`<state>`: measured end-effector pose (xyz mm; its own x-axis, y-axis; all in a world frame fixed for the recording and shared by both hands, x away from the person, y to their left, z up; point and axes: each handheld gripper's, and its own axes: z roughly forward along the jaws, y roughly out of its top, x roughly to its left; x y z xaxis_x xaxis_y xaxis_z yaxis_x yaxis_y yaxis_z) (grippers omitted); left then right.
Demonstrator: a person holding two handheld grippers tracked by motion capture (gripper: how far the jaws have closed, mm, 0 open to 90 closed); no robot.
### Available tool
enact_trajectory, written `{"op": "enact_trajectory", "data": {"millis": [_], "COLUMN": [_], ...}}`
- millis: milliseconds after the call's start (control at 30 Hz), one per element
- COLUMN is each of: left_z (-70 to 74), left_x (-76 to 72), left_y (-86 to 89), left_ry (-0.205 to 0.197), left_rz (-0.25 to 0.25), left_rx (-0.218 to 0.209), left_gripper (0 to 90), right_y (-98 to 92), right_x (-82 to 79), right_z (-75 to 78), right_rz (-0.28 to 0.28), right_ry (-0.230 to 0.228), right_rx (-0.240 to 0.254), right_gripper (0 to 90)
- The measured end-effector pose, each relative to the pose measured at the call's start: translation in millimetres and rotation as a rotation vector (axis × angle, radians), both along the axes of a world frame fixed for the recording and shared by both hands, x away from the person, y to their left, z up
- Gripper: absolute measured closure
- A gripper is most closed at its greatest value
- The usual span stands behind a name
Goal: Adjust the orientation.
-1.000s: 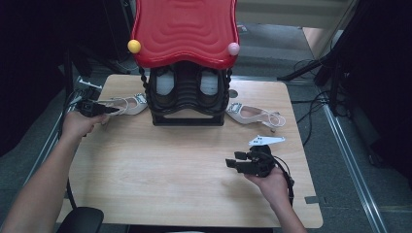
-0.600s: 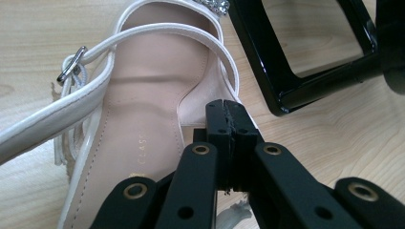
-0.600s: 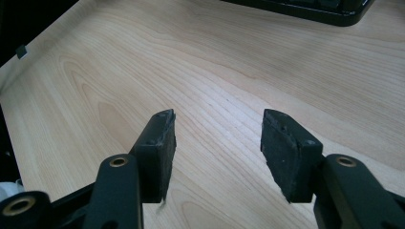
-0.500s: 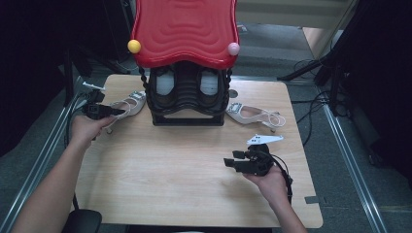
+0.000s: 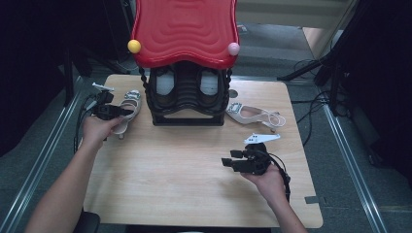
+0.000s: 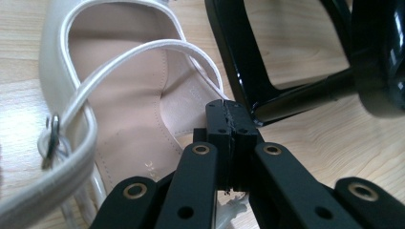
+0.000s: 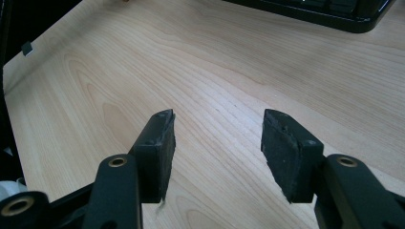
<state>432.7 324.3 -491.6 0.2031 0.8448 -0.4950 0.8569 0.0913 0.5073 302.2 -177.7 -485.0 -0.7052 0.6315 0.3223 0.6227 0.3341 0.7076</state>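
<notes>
Since the earlier frames, the left gripper (image 5: 114,111) has carried the pale strappy shoe (image 5: 127,108) from flat and sideways at the far-left edge of the worktop (image 5: 194,184) to a spot just left of the black shoe rack (image 5: 187,104), turning it toe-away. Its fingers (image 6: 231,126) are pressed together; in the left gripper view they sit over the shoe's insole near the inner side wall, though what they pinch I cannot tell. The right gripper (image 5: 232,162) has not moved, low over bare wood at the near right, fingers (image 7: 155,143) well apart with nothing between them.

To do this step well, I judge the shoe should be kept level and its toe aimed at a free slot before it goes in; the loose strap and buckle could catch on the rack's frame, so approach squarely and slowly.

The rack, under its red wavy top (image 5: 184,31), already holds two pale items side by side in its upper tier; the lower part looks dark and hard to read. A second matching shoe (image 5: 252,115) lies on the worktop just right of the rack.
</notes>
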Motion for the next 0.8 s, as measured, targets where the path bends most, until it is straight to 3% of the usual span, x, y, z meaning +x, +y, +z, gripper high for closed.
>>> {"op": "enact_trajectory", "data": {"millis": [333,433,567,800], "left_z": [1.2,3.4,7.4,20.1], "left_x": [-3.0,-5.4,-7.4,-13.4], "left_y": [8.4,9.6,9.4,15.0], "left_ry": [-0.011,-0.020,-0.023,-0.040], "left_rz": [0.043,0.042,0.042,0.046], "left_rx": [-0.022,0.008,0.064,0.087], "left_gripper": [86.3,86.2,79.4,68.7], "right_y": [1.6,1.0,1.9,1.0], "right_x": [0.3,0.6,0.8,1.5], "right_z": [-0.1,-0.6,-0.5,-0.2], "right_rz": [0.002,-0.003,0.000,-0.002], "right_ry": [-0.004,-0.002,-0.004,-0.006], "right_rx": [-0.007,-0.009,-0.013,-0.014], "right_gripper": [46.8,46.8,46.7,46.6]}}
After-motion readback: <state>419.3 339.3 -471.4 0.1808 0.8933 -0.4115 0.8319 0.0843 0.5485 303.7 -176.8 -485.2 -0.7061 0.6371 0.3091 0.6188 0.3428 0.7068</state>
